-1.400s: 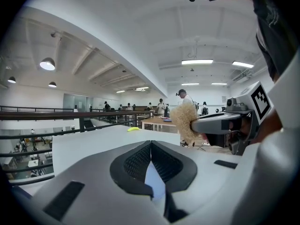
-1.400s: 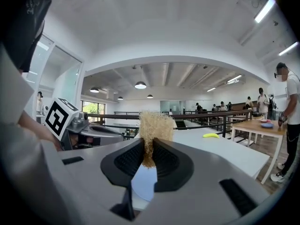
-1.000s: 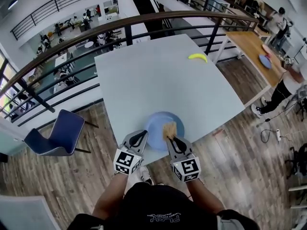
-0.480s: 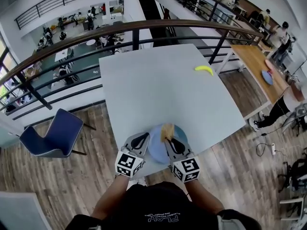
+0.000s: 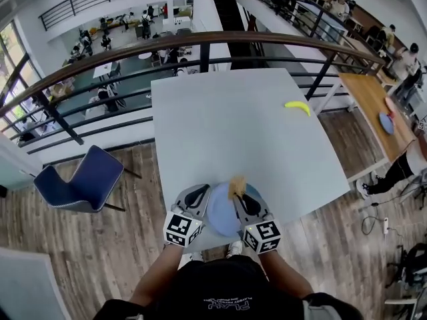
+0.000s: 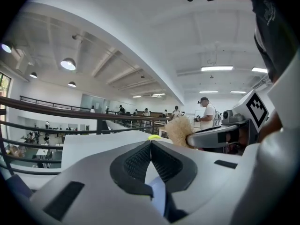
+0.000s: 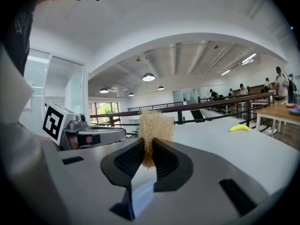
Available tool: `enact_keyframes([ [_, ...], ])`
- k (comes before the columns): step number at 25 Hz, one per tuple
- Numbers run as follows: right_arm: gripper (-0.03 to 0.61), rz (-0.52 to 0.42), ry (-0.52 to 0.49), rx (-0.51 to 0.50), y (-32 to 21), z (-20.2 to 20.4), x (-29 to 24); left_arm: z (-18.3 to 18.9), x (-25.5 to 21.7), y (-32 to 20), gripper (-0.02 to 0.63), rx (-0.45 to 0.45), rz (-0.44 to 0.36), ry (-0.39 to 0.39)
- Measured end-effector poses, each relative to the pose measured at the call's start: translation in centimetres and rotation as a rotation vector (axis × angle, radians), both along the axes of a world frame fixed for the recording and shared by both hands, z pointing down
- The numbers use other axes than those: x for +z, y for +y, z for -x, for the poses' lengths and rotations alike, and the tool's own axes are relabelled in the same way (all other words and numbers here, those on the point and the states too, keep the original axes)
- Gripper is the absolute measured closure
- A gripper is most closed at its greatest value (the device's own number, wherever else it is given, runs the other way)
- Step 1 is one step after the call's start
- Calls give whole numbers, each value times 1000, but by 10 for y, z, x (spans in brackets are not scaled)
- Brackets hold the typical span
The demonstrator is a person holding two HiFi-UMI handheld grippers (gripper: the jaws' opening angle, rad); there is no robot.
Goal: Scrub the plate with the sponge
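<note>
At the near edge of the table [image 5: 233, 125], the right gripper [image 5: 237, 195] [image 7: 147, 146] is clamped on the sponge [image 5: 236, 186] [image 7: 153, 125], a tan, fibrous pad that stands up out of the jaws. It hangs over the far part of the blue plate [image 5: 221, 212]; whether the sponge touches the plate cannot be told. Just beside it, the left gripper [image 5: 199, 193] [image 6: 151, 142] has its jaws together, tip against tip, with nothing seen between them. Its tips sit at the plate's left rim. The plate lies between the two grippers, close to the table's near edge. Far across the pale grey tabletop, well apart from the plate, a yellow banana [image 5: 297, 106] [image 7: 240, 128] lies near the right side. Beyond the table runs a dark railing [image 5: 200, 40], and a blue chair [image 5: 83, 179] stands on the wooden floor to the left.
</note>
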State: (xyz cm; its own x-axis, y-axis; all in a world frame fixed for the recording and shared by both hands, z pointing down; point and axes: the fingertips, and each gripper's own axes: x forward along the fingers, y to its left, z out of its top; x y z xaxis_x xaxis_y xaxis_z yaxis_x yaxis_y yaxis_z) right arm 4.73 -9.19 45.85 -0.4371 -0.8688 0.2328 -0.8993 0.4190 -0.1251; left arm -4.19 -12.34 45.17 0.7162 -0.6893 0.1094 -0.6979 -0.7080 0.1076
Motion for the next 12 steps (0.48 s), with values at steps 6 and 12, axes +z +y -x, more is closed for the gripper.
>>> enact_keyframes([
  [6, 522, -1, -24, -38, -13, -9, 1, -8, 10, 2, 601, -45, 43, -16],
  [12, 522, 19, -18, -67, -18, -8, 10, -9, 22, 0, 601, -70, 71, -31],
])
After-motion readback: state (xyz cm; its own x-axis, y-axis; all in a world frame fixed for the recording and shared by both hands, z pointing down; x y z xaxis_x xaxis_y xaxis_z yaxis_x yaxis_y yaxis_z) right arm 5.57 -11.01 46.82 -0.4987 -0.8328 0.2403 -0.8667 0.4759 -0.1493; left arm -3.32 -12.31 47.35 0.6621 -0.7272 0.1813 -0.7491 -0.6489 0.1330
